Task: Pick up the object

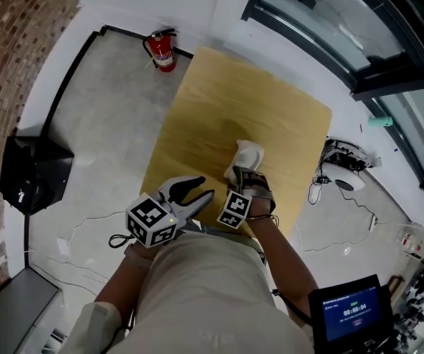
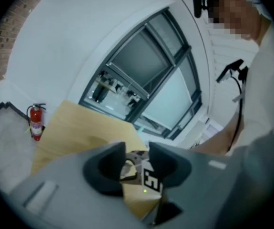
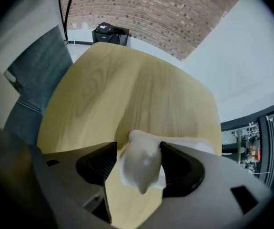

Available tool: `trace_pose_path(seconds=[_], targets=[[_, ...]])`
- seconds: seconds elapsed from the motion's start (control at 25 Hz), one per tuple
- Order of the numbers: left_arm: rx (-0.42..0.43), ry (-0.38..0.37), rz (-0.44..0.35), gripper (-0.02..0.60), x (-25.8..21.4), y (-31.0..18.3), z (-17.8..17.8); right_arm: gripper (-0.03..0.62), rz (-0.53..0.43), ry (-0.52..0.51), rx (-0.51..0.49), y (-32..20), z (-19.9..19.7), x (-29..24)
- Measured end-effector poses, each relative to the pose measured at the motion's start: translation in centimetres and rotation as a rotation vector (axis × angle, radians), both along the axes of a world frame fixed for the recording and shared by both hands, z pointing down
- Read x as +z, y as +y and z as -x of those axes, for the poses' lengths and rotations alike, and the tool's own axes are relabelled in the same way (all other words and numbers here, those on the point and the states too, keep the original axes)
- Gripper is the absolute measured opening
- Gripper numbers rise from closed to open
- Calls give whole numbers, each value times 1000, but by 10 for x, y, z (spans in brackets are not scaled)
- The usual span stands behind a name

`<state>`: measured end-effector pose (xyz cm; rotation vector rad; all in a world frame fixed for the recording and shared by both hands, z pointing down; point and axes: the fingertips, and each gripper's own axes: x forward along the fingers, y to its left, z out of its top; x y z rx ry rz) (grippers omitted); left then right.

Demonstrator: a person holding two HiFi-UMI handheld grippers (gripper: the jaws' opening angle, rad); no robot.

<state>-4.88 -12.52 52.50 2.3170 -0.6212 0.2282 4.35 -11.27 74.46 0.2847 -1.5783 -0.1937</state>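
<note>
A small white soft object (image 1: pixel 249 153) lies on the light wooden table (image 1: pixel 219 102), toward its near right side. My right gripper (image 1: pixel 242 171) points steeply down right over it. In the right gripper view the white object (image 3: pixel 139 168) sits between the open jaws of the right gripper (image 3: pixel 137 154), lying against the right-hand jaw with bare wood showing on the left. My left gripper (image 1: pixel 199 190) hovers open at the table's near edge, left of the right one. Nothing is between the jaws of the left gripper (image 2: pixel 137 163); the right gripper's marker cube (image 2: pixel 152 179) shows beyond them.
A red fire extinguisher (image 1: pixel 164 50) stands on the floor past the table's far left corner. A black box (image 1: pixel 35 172) sits on the floor at the left. Cables and a white device (image 1: pixel 341 175) lie right of the table. A lit screen (image 1: pixel 352 312) is at the lower right.
</note>
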Motion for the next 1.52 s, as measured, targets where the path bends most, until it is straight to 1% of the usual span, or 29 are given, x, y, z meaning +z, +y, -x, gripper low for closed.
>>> trace_pose_path(seconds=[0.12, 0.2, 0.24, 0.36, 0.48, 0.52, 0.56, 0.68, 0.76, 0.84, 0.96, 1.08, 1.16, 1.24, 1.28, 1.32, 1.36, 1.44, 1.52], targets=[[-13, 12, 16, 141, 2, -4, 10, 275, -28, -18, -2, 0, 2, 2], [-11, 6, 16, 141, 3, -6, 13, 275, -50, -20, 25, -2, 4, 1], [-7, -2, 13, 141, 3, -7, 13, 273, -58, -36, 46, -4, 5, 1], [10, -26, -12, 141, 1, -7, 11, 267, -48, -130, 118, -7, 10, -2], [31, -34, -25, 141, -2, -5, 6, 264, -23, -168, 147, -10, 9, -7], [37, -34, -29, 140, -4, -4, 4, 264, -11, -198, 182, -11, 8, -13], [43, -34, -36, 141, -7, -4, 1, 264, 1, -246, 238, -15, 6, -22], [68, -47, -70, 140, -15, -6, -6, 264, 4, -447, 437, -35, 2, -64], [82, -55, -94, 140, -22, -8, -11, 264, -5, -612, 556, -49, -2, -103], [94, -50, -120, 141, -33, -12, -19, 265, -1, -847, 682, -62, -8, -152], [114, -20, -168, 140, -56, -21, -39, 265, 13, -1263, 840, -76, -27, -239], [135, 44, -226, 140, -88, -30, -62, 265, 31, -1640, 929, -75, -55, -315], [139, 118, -256, 140, -114, -36, -75, 265, 51, -1876, 962, -68, -75, -354], [140, 197, -273, 138, -138, -40, -84, 265, 69, -2095, 957, -58, -95, -384], [143, 226, -280, 138, -148, -41, -88, 265, 72, -2182, 945, -54, -104, -396], [146, 247, -284, 137, -155, -41, -91, 265, 71, -2244, 933, -50, -111, -405], [151, 260, -287, 137, -160, -42, -95, 265, 68, -2280, 924, -47, -117, -411], [166, 269, -294, 133, -167, -42, -105, 265, 59, -2296, 909, -44, -122, -417], [184, 265, -307, 133, -172, -40, -114, 265, 54, -2285, 893, -41, -122, -420]])
